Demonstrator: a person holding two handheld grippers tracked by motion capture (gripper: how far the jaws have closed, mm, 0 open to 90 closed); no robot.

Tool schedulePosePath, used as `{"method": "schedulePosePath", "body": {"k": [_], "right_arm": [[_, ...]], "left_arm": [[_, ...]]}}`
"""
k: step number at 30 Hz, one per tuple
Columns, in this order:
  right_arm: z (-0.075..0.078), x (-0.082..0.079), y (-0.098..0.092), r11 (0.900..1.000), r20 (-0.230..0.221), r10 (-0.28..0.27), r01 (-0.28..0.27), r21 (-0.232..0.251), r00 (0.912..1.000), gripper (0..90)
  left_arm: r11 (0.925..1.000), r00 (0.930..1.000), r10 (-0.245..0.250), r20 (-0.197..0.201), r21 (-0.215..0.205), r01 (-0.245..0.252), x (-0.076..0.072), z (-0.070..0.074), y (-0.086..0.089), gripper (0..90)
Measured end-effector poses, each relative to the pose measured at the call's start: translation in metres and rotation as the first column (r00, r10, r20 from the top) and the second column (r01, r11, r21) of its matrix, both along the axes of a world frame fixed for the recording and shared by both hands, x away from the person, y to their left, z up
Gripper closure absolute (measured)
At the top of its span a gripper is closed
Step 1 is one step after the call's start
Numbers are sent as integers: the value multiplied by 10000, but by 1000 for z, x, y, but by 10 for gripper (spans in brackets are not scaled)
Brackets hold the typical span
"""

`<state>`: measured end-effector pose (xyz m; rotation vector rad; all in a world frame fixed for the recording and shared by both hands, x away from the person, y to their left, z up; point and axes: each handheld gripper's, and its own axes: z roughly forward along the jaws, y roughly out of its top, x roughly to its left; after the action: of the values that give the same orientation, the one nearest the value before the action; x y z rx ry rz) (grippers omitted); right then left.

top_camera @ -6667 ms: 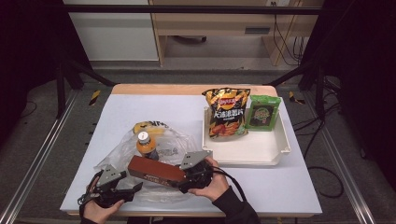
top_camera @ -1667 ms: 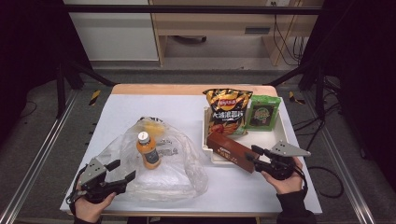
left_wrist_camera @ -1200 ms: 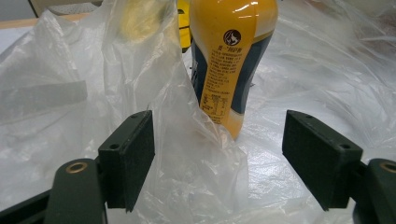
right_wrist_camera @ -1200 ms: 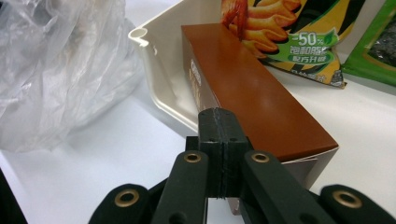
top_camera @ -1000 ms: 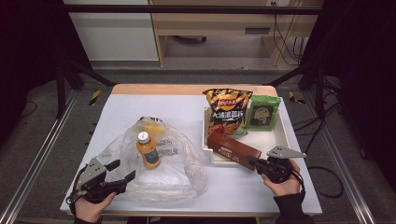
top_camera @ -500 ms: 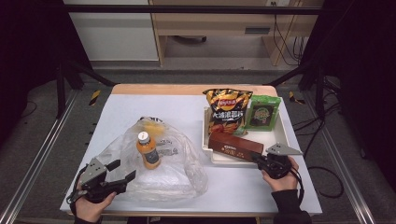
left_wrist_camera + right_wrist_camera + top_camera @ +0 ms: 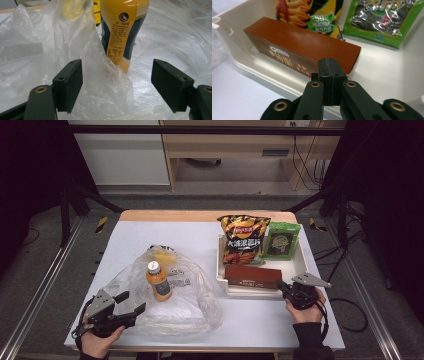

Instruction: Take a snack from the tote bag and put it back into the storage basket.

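A brown biscuit box (image 7: 252, 276) lies flat in the front of the white tray (image 7: 301, 266). My right gripper (image 7: 283, 288) is shut with nothing between its pads, and its tips sit at the box's right end over the tray's front rim. The right gripper view shows the shut right gripper (image 7: 329, 67) just before the box (image 7: 307, 47). My left gripper (image 7: 131, 303) stands open at the near left edge of a clear plastic bag (image 7: 187, 306). A fold of the bag (image 7: 105, 87) rises between the open pads of the left gripper (image 7: 116, 82), unpinched. An orange drink bottle (image 7: 159, 281) stands upright in the bag.
A bag of chips (image 7: 243, 238) and a green seaweed packet (image 7: 281, 240) lie in the back of the tray. Something yellow (image 7: 162, 254) sits in the bag behind the bottle. Bare white table lies between bag and tray. The table's front edge is close to both hands.
The brown box went from the bag across to the tray with my right gripper and now lies flat there. The right gripper has come off it. My left gripper stayed put.
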<state>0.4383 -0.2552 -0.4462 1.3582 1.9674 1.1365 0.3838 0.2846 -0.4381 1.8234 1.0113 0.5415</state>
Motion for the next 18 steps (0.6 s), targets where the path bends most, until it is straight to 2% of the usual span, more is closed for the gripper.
{"method": "schedulePosePath", "body": {"k": [5, 18], "right_arm": [[-5, 3, 0, 9995, -124, -167, 163, -268, 9998, 900], [-9, 9, 0, 9980, -24, -313, 311, -545, 9995, 898]], "left_arm": [[10000, 10000, 2, 2, -4, -2, 0, 0, 0, 246], [10000, 10000, -4, -5, 15, 4, 0, 0, 0, 246]]}}
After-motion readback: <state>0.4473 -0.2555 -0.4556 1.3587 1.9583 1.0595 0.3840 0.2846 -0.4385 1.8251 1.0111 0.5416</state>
